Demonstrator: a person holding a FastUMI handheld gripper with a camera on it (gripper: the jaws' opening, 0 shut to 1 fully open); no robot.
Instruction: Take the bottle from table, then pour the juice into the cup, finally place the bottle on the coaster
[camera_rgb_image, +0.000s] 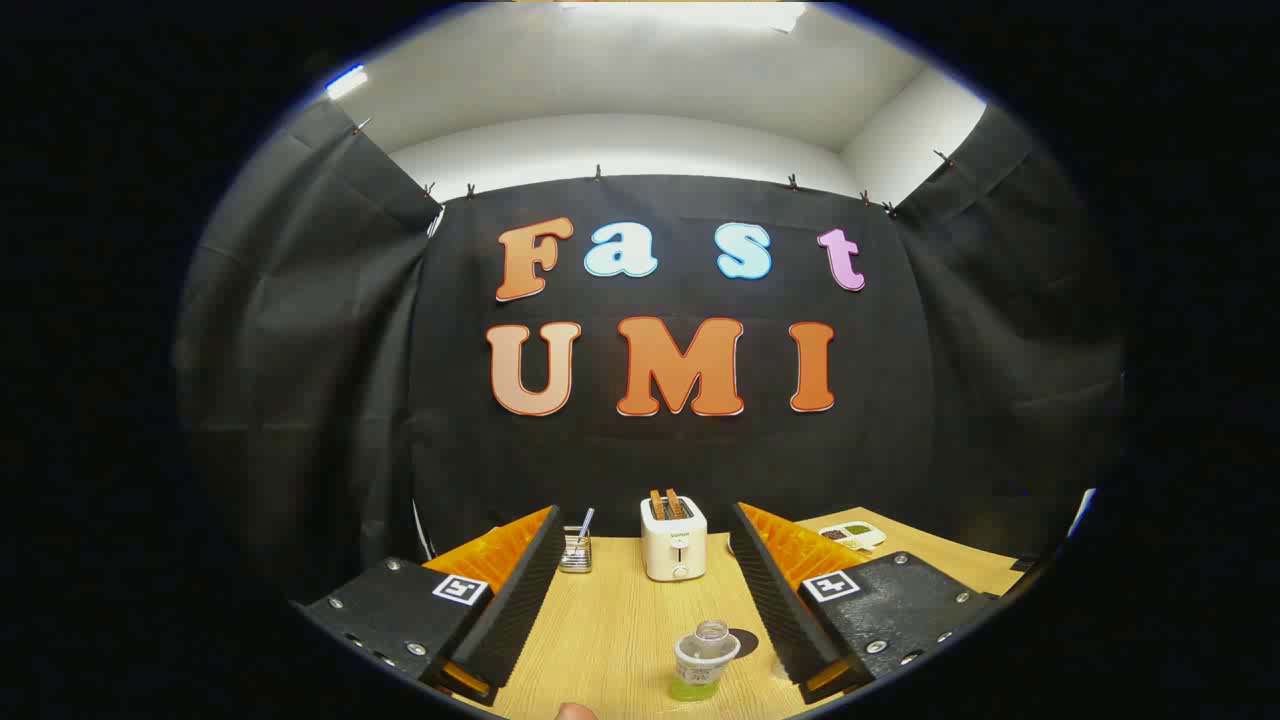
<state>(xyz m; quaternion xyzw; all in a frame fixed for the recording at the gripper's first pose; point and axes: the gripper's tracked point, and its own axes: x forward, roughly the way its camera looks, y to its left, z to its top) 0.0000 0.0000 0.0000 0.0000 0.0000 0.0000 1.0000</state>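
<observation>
A small clear bottle (702, 660) with green juice in its lower part and a white label stands upright and uncapped on the wooden table (620, 630). It lies between my two fingers, closer to the right one. My gripper (645, 525) is open, fingers wide apart and touching nothing. A dark round coaster (745, 641) lies just behind the bottle, partly hidden by the right finger.
A white toaster (673, 538) with two slices in it stands at the back of the table between the fingertips. A metal holder with utensils (576, 548) is left of it. A white dish (852, 535) with dark and green contents sits back right. A fingertip (575, 712) shows at the near edge.
</observation>
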